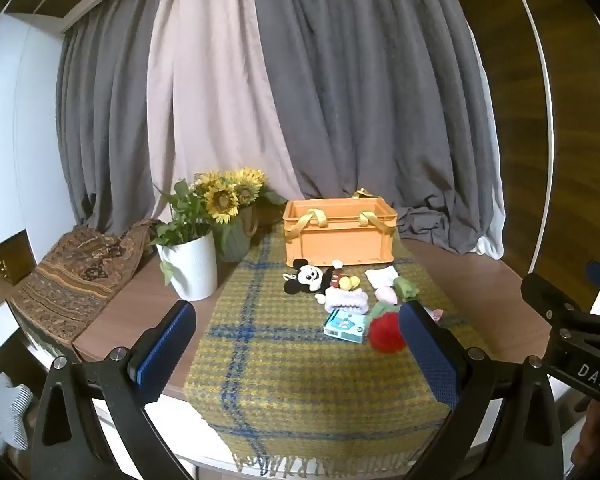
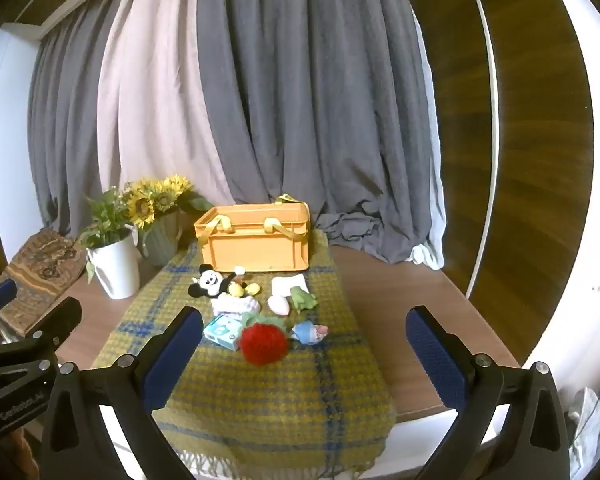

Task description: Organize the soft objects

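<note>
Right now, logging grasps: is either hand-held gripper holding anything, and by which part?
Nothing is held: left hand-held gripper and right hand-held gripper are both open, short of the toys.

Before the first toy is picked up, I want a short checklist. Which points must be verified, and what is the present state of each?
1. Left gripper open and empty: ok.
2. Right gripper open and empty: ok.
3. Orange crate has no lid, opening faces up: ok.
4. Crate has room inside: cannot tell, the interior is hidden by its front wall.
5. Red knitted strawberry is nearest and has free sides for a grasp: ok.
6. Mickey plush lies apart from its neighbours: not ok, yellow pieces press against it.
</note>
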The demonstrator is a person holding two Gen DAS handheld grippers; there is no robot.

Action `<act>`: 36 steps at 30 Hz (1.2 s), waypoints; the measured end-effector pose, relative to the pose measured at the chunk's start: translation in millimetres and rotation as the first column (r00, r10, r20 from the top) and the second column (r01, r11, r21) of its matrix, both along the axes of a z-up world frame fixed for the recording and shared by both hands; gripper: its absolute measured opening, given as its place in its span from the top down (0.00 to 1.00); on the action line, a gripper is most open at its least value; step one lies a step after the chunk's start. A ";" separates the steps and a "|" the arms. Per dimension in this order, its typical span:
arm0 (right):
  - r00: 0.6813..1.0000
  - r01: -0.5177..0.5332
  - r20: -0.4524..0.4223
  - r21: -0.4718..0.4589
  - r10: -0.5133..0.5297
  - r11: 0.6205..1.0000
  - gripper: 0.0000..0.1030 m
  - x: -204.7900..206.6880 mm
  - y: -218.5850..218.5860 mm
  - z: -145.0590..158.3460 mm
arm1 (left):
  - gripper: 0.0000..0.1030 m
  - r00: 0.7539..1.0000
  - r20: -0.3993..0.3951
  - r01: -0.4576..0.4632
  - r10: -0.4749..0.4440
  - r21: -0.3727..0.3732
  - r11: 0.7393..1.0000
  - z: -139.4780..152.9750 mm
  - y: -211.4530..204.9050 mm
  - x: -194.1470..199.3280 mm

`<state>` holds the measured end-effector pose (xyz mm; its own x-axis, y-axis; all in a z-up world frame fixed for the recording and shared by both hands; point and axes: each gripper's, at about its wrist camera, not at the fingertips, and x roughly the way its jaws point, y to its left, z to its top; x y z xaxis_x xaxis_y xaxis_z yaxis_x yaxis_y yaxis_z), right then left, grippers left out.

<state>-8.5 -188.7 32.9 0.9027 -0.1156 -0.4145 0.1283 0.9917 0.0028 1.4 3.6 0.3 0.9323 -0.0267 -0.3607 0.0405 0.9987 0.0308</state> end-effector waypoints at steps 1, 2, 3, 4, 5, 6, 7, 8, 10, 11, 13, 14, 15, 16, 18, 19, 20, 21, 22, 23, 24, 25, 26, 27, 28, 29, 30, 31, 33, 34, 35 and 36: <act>1.000 0.000 0.001 -0.001 0.000 1.000 0.00 0.4 -0.4 -0.2 | 0.00 1.000 0.006 0.003 -0.003 0.030 1.000 3.2 -2.9 -4.3; 1.000 0.001 0.004 -0.003 -0.001 1.000 0.00 1.0 -0.9 -0.4 | 0.00 1.000 0.007 0.004 -0.004 0.030 1.000 2.3 -2.9 -4.8; 1.000 0.003 0.006 -0.005 -0.003 1.000 0.00 1.9 -1.7 -0.6 | 0.00 1.000 0.006 0.000 -0.001 0.029 1.000 2.0 -3.1 -5.1; 1.000 0.004 0.018 -0.005 -0.004 1.000 0.00 -3.8 -0.7 -1.1 | 0.00 1.000 0.010 -0.004 0.004 0.030 1.000 3.9 -3.1 -6.9; 1.000 0.004 0.019 -0.004 -0.004 1.000 0.00 -3.8 -1.2 -1.4 | 0.00 1.000 0.015 -0.010 0.009 0.033 0.999 4.5 -3.1 -7.8; 1.000 -0.001 0.028 0.001 0.001 1.000 0.00 -5.7 -4.2 0.3 | 0.00 1.000 0.017 -0.014 0.014 0.035 0.999 4.9 -2.3 -7.2; 1.000 -0.001 0.027 0.004 0.000 1.000 0.00 -6.1 -5.0 2.1 | 0.00 1.000 0.017 -0.016 0.016 0.039 0.999 6.1 -3.1 -7.6; 1.000 0.000 0.027 0.005 0.000 1.000 0.00 -6.4 -5.2 2.4 | 0.00 1.000 0.014 -0.015 0.014 0.040 0.999 6.8 -3.3 -7.2; 1.000 -0.002 0.030 0.010 0.001 1.000 0.00 -6.6 -6.6 0.0 | 0.00 1.000 0.023 -0.017 0.016 0.036 0.999 5.2 -4.2 -8.9; 1.000 -0.003 0.029 0.012 0.003 1.000 0.00 -5.3 -6.5 -1.5 | 0.00 0.999 0.028 -0.022 0.021 0.034 0.999 12.1 -4.5 -13.5; 0.999 -0.007 0.031 0.009 0.006 1.000 0.00 -10.1 -5.3 3.3 | 0.00 0.999 0.035 -0.026 0.025 0.036 0.999 14.3 -5.3 -14.8; 0.999 -0.007 0.033 0.007 0.006 1.000 0.00 -10.5 -4.6 3.2 | 0.00 0.999 0.036 -0.029 0.027 0.036 0.999 15.5 -5.7 -14.8; 0.999 -0.007 0.034 0.004 0.007 1.000 0.00 -10.9 -4.1 3.2 | 0.00 0.999 0.036 -0.029 0.028 0.035 0.999 16.2 -5.7 -14.4; 0.999 -0.005 0.032 0.004 0.004 1.000 0.00 -8.7 -4.3 5.4 | 0.00 0.999 0.036 -0.029 0.027 0.034 0.999 16.2 -6.0 -14.0; 0.999 -0.004 0.033 0.005 0.003 1.000 0.00 -8.4 -4.6 5.7 | 0.00 0.999 0.037 -0.029 0.028 0.032 0.999 16.3 -5.6 -13.6; 0.999 -0.005 0.033 0.007 0.005 1.000 0.00 -7.7 -5.3 3.8 | 0.00 0.999 0.037 -0.027 0.026 0.033 0.999 16.1 -5.2 -14.2; 0.999 -0.004 0.034 0.007 0.004 1.000 0.00 -7.9 -5.0 4.7 | 0.00 0.999 0.039 -0.026 0.025 0.032 0.999 15.4 -4.6 -14.7; 0.999 -0.004 0.034 0.006 0.004 1.000 0.00 -7.8 -5.2 3.8 | 0.00 0.999 0.040 -0.028 0.027 0.031 0.999 15.3 -5.0 -14.6; 0.999 -0.004 0.033 0.005 0.004 1.000 0.00 -7.3 -5.0 4.1 | 0.00 0.999 0.040 -0.030 0.029 0.031 0.999 15.5 -4.9 -14.2; 0.999 -0.004 0.033 0.006 0.004 1.000 0.00 -6.8 -4.8 4.8 | 0.00 0.999 0.041 -0.030 0.029 0.030 0.999 16.3 -3.9 -13.8; 0.999 -0.004 0.032 0.006 0.004 1.000 0.00 -6.5 -4.3 5.6 | 0.00 0.999 0.042 -0.030 0.029 0.031 0.999 16.8 -3.8 -13.1; 0.999 -0.005 0.034 0.005 0.004 1.000 0.00 -7.1 -4.9 4.7 | 0.00 0.999 0.040 -0.030 0.029 0.031 0.999 18.4 -3.5 -12.5; 0.999 -0.005 0.034 0.005 0.005 1.000 0.00 -7.0 -4.6 5.5 | 0.00 0.999 0.039 -0.030 0.029 0.030 0.999 19.3 -3.1 -12.1; 0.999 -0.005 0.033 0.007 0.005 1.000 0.00 -7.0 -5.4 4.5 | 0.00 0.999 0.040 -0.029 0.028 0.030 0.999 17.9 -3.0 -12.8; 0.999 -0.006 0.033 0.008 0.006 1.000 0.00 -6.7 -5.1 5.5 | 0.00 0.999 0.041 -0.030 0.029 0.030 0.999 17.8 -3.0 -12.7; 0.999 -0.005 0.034 0.008 0.005 1.000 0.00 -6.9 -4.7 5.1 | 0.00 0.999 0.045 -0.031 0.030 0.030 0.999 16.2 -3.5 -13.7; 0.999 -0.004 0.035 0.008 0.004 1.000 0.00 -7.0 -4.4 5.0 | 0.00 0.999 0.045 -0.032 0.030 0.031 0.999 17.5 -3.3 -12.3; 0.999 -0.004 0.035 0.007 0.004 1.000 0.00 -6.8 -4.1 5.1 | 0.00 0.999 0.045 -0.032 0.031 0.034 0.999 18.8 -3.4 -11.1; 1.000 -0.004 0.031 0.009 0.004 1.000 0.00 -6.2 -3.6 6.8 | 0.00 0.998 0.048 -0.034 0.032 0.035 0.999 19.1 -3.5 -10.5; 0.999 -0.005 0.035 0.009 0.005 1.000 0.00 -7.2 -3.8 5.1 | 0.00 0.998 0.048 -0.033 0.031 0.034 0.999 19.3 -3.3 -10.0; 0.999 -0.005 0.036 0.007 0.005 1.000 0.00 -7.1 -3.8 4.0 | 0.00 0.998 0.049 -0.035 0.033 0.034 0.999 18.8 -3.6 -10.3; 0.999 -0.005 0.036 0.006 0.005 1.000 0.00 -7.1 -2.9 5.1 | 0.00 0.998 0.049 -0.036 0.034 0.035 0.999 19.0 -3.7 -9.4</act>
